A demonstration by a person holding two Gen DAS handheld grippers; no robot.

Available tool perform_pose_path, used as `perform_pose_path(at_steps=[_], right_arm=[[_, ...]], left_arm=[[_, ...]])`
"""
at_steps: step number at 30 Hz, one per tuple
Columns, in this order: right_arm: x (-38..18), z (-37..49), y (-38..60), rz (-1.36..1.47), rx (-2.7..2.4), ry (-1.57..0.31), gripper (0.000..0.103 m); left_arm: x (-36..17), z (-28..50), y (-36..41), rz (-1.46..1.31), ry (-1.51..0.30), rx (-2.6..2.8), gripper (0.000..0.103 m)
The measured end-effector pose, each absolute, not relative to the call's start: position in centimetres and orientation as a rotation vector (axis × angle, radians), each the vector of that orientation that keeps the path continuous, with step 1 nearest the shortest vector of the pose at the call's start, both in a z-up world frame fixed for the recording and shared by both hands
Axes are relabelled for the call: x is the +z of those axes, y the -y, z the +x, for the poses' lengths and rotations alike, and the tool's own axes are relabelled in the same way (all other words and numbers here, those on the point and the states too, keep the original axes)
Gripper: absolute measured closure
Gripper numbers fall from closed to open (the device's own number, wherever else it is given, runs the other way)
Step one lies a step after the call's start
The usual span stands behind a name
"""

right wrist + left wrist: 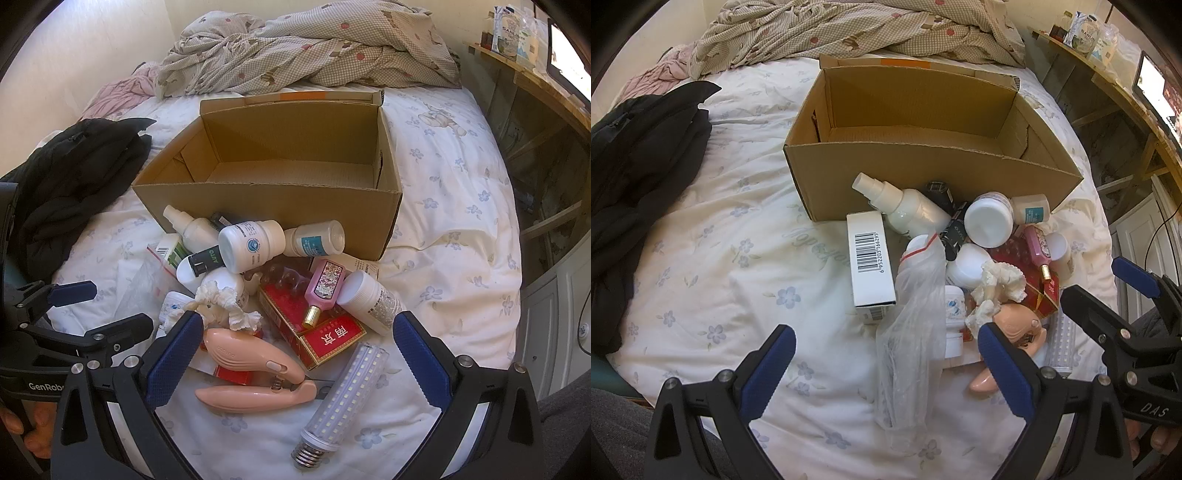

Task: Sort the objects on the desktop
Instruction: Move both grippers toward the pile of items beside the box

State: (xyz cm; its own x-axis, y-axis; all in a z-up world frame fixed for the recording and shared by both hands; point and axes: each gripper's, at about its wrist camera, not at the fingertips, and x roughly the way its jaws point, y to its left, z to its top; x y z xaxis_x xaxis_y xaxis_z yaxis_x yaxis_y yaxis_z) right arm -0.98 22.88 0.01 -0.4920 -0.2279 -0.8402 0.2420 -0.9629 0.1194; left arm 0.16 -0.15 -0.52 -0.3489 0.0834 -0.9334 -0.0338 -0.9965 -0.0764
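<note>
Left claw and right claw (both wide open, holding nothing) hover over clutter beside cardboard box

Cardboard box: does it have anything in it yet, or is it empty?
Empty as far as visible. The cardboard box is open-topped and both views show bare floor inside; the bottles and other items all lie on the bed in front of it.
</note>
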Motion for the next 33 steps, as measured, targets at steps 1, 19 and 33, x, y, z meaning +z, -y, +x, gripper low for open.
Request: perform_pose_path(at_steps=[1, 19, 33], right_arm=[[-0.1, -1.0, -22.9, 1.406, -2.501, -0.022, 0.000], [-0.2, -0.8, -22.6, 1.412, -2.498, -0.033, 0.000], [1.2, -0.2, -23.9, 1.418, -2.497, -0.043, 0.000]], left_arm=[[-0.5, 0.2, 0.2, -1.748, 0.067, 2.523, 0.004], [-0.7, 0.1, 0.3, -1.750, 0.043, 2.513, 0.004], [0.1, 0.1, 1.8, -1.723, 0.080, 2.547, 0.003]])
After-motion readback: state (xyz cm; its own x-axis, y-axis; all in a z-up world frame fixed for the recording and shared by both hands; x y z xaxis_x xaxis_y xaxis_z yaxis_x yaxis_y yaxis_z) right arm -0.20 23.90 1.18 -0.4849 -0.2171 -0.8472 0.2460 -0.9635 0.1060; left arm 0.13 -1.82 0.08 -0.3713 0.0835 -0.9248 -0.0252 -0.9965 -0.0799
